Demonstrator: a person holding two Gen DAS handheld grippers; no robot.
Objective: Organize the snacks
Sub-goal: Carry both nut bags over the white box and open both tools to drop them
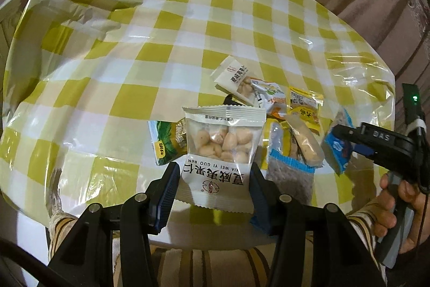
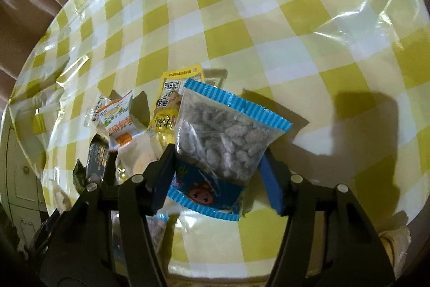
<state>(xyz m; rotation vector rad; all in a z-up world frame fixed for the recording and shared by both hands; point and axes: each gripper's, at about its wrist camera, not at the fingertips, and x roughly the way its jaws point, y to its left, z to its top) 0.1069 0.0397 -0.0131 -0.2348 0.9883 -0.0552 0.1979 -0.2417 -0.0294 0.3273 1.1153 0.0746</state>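
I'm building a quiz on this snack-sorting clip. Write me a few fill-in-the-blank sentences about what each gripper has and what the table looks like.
1. The left gripper holds a white packet with a clear window showing pale ____.
2. The right gripper holds a clear packet of grey nuts with ____ striped edges.
3. The table's glossy cloth is checked in white and ____.

Missing words: nuts; blue; yellow-green

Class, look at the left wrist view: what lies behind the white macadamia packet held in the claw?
Behind the white macadamia packet, a green foil sachet pokes out at its left; the sachet's right part is covered.
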